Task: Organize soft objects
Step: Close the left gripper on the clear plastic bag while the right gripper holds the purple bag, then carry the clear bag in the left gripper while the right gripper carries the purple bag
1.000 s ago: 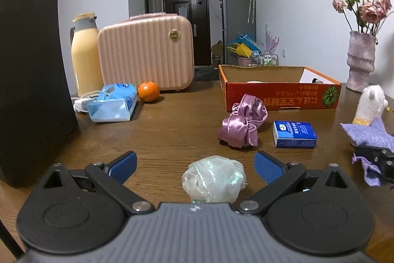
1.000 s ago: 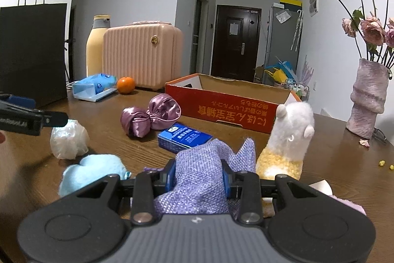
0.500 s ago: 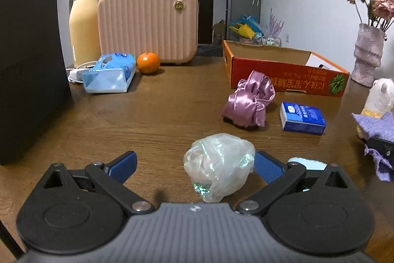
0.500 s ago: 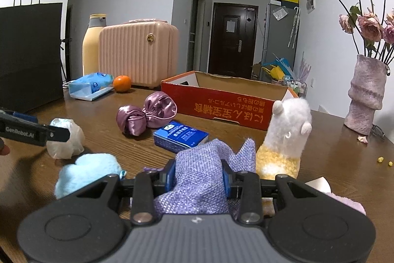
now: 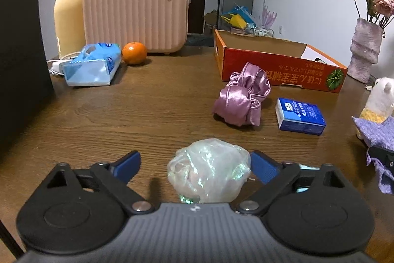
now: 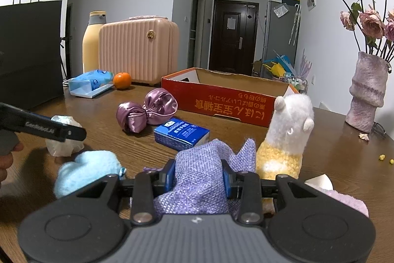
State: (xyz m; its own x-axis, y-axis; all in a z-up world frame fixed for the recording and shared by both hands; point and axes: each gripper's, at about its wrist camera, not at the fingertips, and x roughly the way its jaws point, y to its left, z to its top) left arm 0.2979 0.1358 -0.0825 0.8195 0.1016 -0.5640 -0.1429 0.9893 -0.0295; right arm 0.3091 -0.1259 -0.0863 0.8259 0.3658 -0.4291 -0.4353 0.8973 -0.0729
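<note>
While my left gripper was closing, its jaws still spread around the iridescent pouch at the tabletop's near edge and only its right pad touching it, my right gripper stayed clenched on the purple cloth. Nothing looked sorted yet: satin scrunchie, blue plush and alpaca toy lay loose. The orange box toward the far edge showed no soft things inside, though its floor was mostly hidden.
</note>
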